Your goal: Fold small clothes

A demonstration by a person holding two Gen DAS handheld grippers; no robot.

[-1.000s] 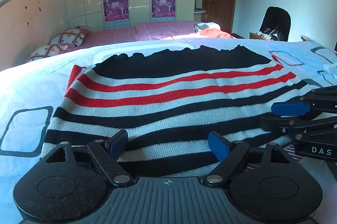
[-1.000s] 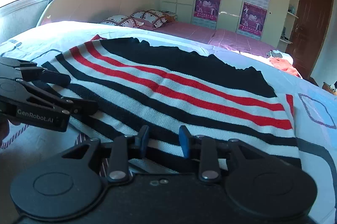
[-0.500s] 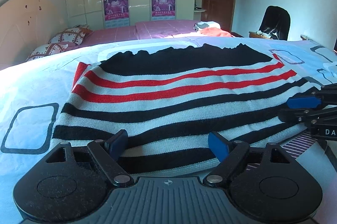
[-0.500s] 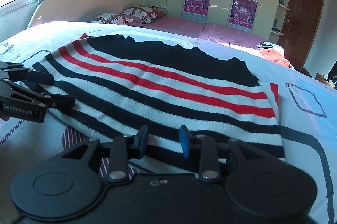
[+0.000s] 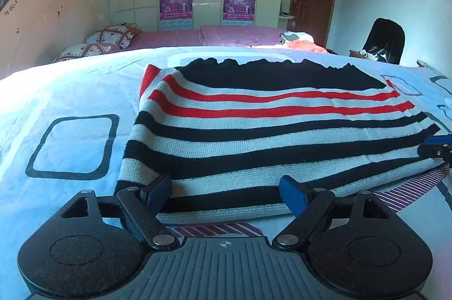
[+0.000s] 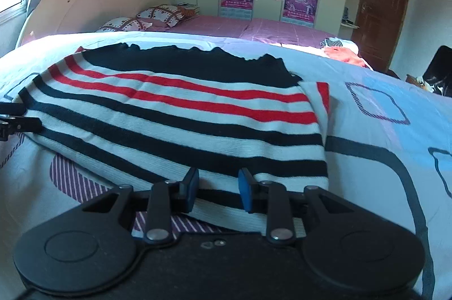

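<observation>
Sweater (image 5: 268, 130) hem lies between the wide-spread fingers of the left gripper (image 5: 226, 191), which grips nothing; the right gripper (image 6: 217, 191) is narrower, its pads beside the hem, not pressing. The sweater lies flat on the bedspread (image 5: 70, 91). Since a second ago both grippers have drifted apart toward opposite corners, probably preparing another fold.

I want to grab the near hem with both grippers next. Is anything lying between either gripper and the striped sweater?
Nothing visible. The striped sweater lies flat on the bedsheet, its near hem right at the left gripper and the right gripper. Both sets of fingers are apart, with only sweater fabric between them.
</observation>
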